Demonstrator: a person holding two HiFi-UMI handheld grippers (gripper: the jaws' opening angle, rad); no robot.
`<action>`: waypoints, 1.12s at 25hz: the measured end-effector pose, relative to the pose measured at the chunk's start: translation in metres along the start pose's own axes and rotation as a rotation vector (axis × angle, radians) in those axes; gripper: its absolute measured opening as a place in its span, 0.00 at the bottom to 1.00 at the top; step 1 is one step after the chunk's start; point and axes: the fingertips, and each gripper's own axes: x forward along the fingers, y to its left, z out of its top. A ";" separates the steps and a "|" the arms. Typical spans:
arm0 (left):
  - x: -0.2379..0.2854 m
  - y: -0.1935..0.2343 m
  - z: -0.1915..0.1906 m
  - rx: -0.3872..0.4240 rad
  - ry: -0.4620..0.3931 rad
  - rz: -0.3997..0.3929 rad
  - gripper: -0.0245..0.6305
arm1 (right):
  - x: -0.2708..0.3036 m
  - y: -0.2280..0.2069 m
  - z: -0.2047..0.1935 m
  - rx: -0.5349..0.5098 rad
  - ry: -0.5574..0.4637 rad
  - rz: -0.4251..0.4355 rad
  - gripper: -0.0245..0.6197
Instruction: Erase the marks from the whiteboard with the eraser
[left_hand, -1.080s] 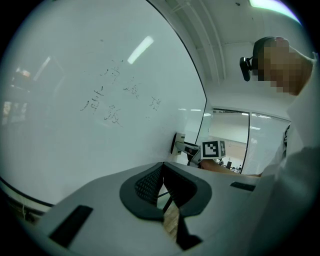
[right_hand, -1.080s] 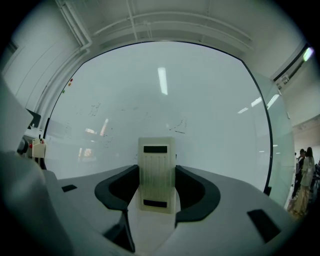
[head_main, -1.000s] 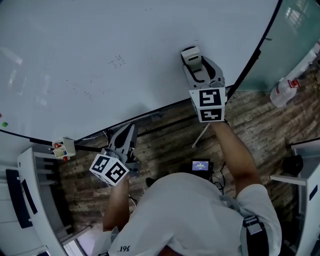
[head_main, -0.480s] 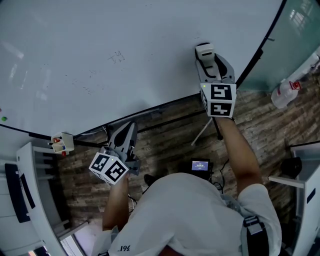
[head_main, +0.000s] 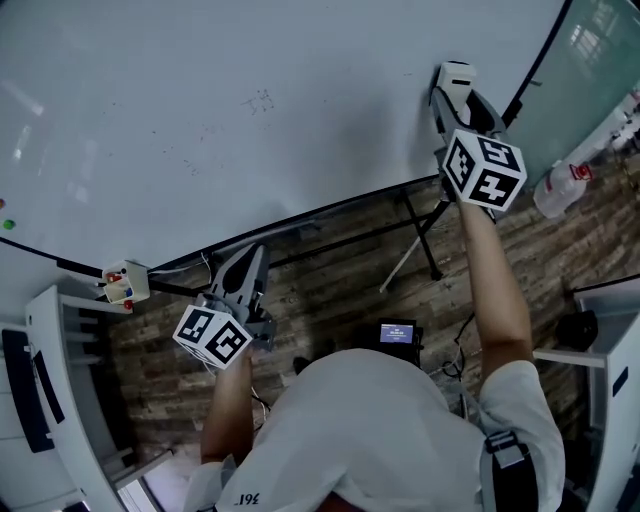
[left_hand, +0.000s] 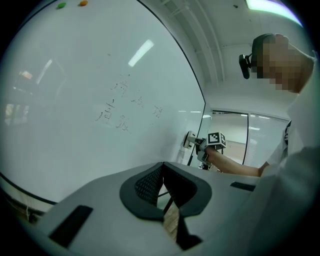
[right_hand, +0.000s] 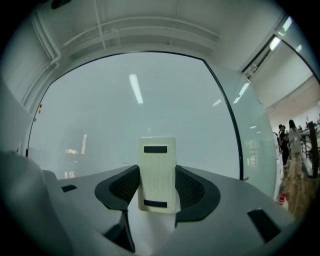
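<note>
The left claw is hanging below the lower edge of the whiteboard, its jaws pressed together with nothing between them. Faint marks are showing mid-board. The right claw is clamping the white eraser, holding it up at the board near its right edge.

Large white whiteboard filling the frame's upper left, faint grey marks at upper centre, cream rectangular eraser upper right, against the board, clamped upright in the right gripper
</note>
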 end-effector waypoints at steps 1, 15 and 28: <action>-0.005 0.004 0.003 0.002 0.000 -0.002 0.05 | 0.001 0.006 0.007 0.029 -0.012 0.024 0.42; -0.061 0.038 0.021 0.016 0.005 -0.015 0.05 | 0.015 0.033 0.026 0.051 0.024 0.007 0.42; -0.090 0.056 0.017 0.003 0.010 -0.017 0.05 | 0.015 0.086 0.027 0.022 0.042 0.061 0.42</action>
